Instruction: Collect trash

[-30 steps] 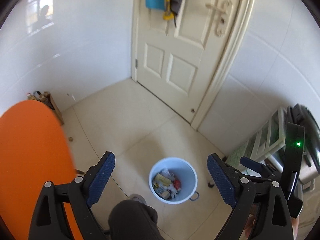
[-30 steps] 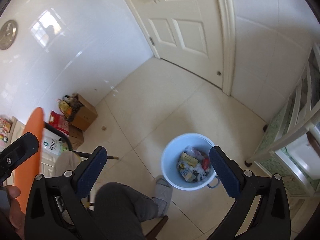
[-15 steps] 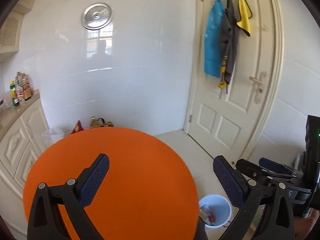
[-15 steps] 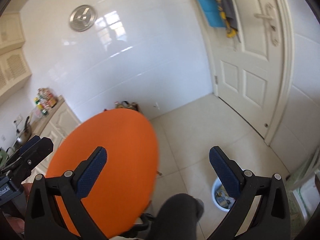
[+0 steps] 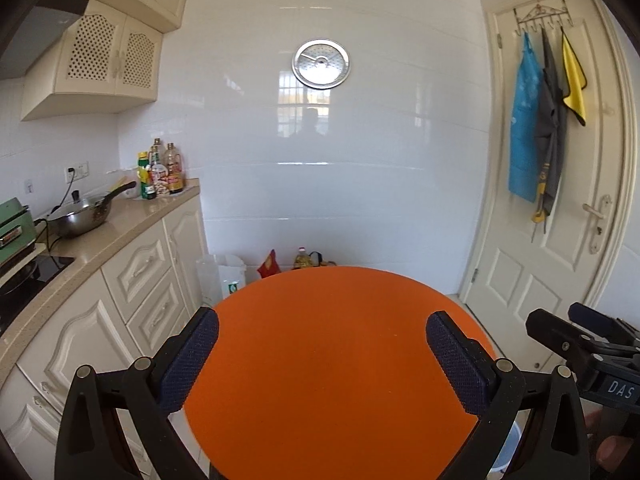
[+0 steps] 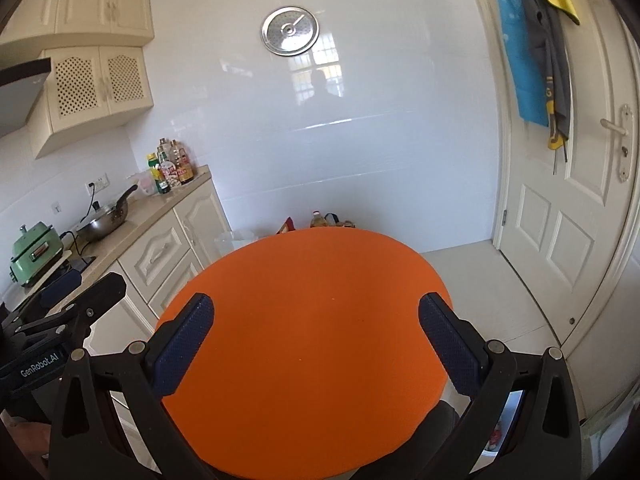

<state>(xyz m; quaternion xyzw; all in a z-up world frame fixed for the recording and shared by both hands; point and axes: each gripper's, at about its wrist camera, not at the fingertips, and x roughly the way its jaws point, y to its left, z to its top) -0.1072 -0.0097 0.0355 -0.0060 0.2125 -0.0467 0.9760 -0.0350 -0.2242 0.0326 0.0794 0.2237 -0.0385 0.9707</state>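
Both-handed, the left gripper (image 5: 322,354) and right gripper (image 6: 316,338) hang released and empty above the bare orange worktop (image 5: 332,360). Beyond its right edge, a pale blue trash bucket (image 5: 505,450) stands on the floor, its trash (image 6: 496,436) glimpsed behind the right gripper's finger.

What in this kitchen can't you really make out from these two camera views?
- Bin: left view shows only a sliver behind the gripper finger; the orange table hides the rest.
- Bin contents: right view, mostly blocked by the finger.
- Bottle labels: too small to read.
- Items on the floor behind the table: partly hidden.
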